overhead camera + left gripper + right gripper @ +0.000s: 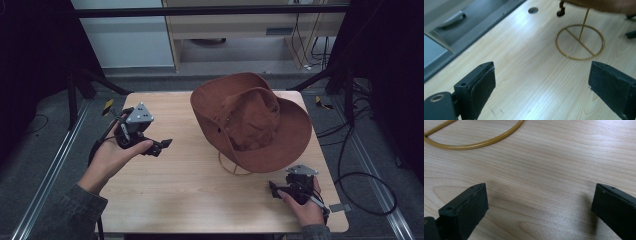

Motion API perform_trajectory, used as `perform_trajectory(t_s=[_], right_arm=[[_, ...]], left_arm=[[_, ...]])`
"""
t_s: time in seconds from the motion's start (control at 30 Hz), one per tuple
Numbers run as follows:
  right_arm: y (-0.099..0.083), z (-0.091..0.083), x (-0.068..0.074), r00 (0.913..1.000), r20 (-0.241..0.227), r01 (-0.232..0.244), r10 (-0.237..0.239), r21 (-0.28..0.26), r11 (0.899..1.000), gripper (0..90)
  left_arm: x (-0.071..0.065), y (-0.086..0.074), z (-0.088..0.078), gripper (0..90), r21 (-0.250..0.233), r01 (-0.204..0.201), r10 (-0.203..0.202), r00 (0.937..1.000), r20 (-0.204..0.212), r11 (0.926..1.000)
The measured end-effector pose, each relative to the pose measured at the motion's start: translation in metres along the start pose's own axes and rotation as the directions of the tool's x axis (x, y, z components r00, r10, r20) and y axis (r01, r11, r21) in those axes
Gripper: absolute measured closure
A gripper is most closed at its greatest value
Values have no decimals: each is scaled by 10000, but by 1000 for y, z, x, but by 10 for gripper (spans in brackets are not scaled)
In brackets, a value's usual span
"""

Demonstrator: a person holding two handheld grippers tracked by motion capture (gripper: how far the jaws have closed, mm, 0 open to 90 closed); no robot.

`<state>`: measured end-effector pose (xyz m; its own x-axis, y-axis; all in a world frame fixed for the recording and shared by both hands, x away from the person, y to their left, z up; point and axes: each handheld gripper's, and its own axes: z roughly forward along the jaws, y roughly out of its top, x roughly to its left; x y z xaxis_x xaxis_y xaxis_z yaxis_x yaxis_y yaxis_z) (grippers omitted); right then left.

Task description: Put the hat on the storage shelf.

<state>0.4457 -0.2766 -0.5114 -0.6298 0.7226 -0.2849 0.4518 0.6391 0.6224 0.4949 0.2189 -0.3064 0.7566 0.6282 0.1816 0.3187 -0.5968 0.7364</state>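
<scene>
A brown wide-brimmed hat (pixel 250 120) rests on a thin brass-coloured wire stand whose ring base (pixel 234 169) lies on the wooden table (pixel 185 185). The ring base (pixel 580 42) with its upright rod appears in the left gripper view, with the hat's brim (pixel 609 5) above it. My left gripper (pixel 162 145) hovers left of the hat, jaws wide apart and empty. My right gripper (pixel 275 190) sits low near the table's front right, just below the hat's brim, jaws wide apart over bare wood. Part of the ring (pixel 474 145) shows ahead of it.
A grey floor and metal rails (pixel 55 165) flank the table. Cables (pixel 360 185) trail on the floor at the right. A cabinet (pixel 250 30) stands beyond the far edge. A round hole (pixel 533 10) marks the tabletop near one edge.
</scene>
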Motion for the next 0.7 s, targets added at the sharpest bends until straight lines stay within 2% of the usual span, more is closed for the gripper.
perform_trajectory(t_s=[0.13, 0.23, 0.3, 0.37, 0.4, 0.5, 0.7], right_arm=[[0, 0, 0, 10000, -6, -3, 3, -1, 10000, 8], [0, 0, 0, 10000, 24, 13, -13, -5, 10000, 8], [0, 0, 0, 10000, 24, 12, -12, -6, 10000, 8], [0, 0, 0, 10000, 43, -4, 3, 4, 10000, 7], [0, 0, 0, 10000, 43, -4, 3, 4, 10000, 7], [0, 0, 0, 10000, 41, -5, 5, 2, 10000, 8], [0, 0, 0, 10000, 37, -8, 8, 0, 10000, 8]], left_arm=[[-1, -10, 10, 64, 51, 80, -80, 9999, 80, 10000], [1, -23, 23, 53, 399, 46, -58, 9995, 305, 9992], [1, -25, 25, 49, 462, 50, -64, 9995, 303, 9989], [6, -36, 34, 50, 762, 69, -75, 9999, 83, 9971], [6, -36, 34, 50, 762, 69, -75, 9999, 83, 9971], [11, -51, 43, 55, 902, 407, -405, 9992, -46, 9951], [16, -67, 51, 66, 1147, 629, -619, 9980, -117, 9914]])
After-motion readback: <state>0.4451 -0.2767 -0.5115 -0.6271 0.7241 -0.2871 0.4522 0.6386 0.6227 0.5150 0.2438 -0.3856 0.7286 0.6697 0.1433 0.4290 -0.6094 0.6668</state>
